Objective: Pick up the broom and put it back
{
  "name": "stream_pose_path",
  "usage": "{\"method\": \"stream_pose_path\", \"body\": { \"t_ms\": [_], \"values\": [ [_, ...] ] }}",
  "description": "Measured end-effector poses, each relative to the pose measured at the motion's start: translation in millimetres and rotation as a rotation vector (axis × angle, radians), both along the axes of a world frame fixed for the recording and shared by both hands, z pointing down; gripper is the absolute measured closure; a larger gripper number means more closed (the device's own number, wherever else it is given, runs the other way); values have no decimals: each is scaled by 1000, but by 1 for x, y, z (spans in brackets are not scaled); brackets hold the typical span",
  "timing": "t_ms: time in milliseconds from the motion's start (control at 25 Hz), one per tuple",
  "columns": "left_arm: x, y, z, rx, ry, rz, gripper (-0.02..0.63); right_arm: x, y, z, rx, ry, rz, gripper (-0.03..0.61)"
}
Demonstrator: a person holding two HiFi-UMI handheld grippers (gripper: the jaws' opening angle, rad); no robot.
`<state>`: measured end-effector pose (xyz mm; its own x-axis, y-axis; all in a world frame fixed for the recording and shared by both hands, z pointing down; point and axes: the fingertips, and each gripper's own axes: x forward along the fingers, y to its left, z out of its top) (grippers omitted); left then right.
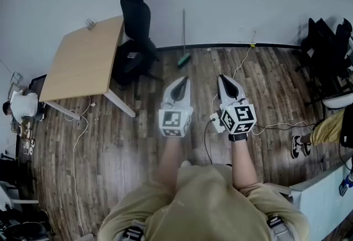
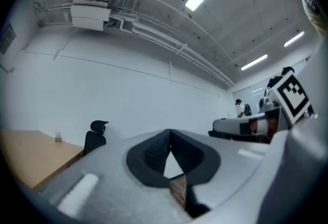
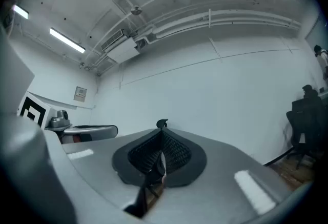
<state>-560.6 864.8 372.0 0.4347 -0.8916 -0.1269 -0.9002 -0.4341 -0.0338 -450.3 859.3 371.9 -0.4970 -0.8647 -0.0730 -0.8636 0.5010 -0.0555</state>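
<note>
The broom [image 1: 183,41] leans upright against the far white wall, its green head [image 1: 183,60] resting on the wooden floor. My left gripper [image 1: 183,80] and right gripper [image 1: 223,78] are held side by side at mid-height, both pointing at the wall, well short of the broom. Both are shut with nothing between the jaws. In the left gripper view the left gripper [image 2: 170,134] has its dark pads meeting at the tip; the right gripper [image 3: 162,134] looks the same in the right gripper view. Neither gripper view shows the broom.
A wooden desk [image 1: 83,60] stands at the left with a black office chair [image 1: 136,27] beside it, just left of the broom. Cables [image 1: 242,66] trail over the floor. Black chairs [image 1: 330,47] crowd the right wall, and a person's foot [image 1: 300,146] shows at right.
</note>
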Motion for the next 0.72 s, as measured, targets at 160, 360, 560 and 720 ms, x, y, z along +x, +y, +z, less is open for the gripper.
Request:
{"method": "stream_pose_path", "body": {
  "t_ms": [160, 360, 560, 720],
  "values": [
    [-32, -18, 28, -48, 38, -22, 612, -25, -8, 22, -27, 40, -12, 575],
    [-46, -58, 52, -128, 73, -34, 611, -27, -51, 40, -88, 37, -37, 575],
    [-35, -113, 55, -125, 55, -96, 611, -16, -111, 47, -75, -24, -107, 575],
    [-1, -165, 41, -115, 10, -117, 611, 11, -173, 32, -49, -50, -149, 575]
  ]
}}
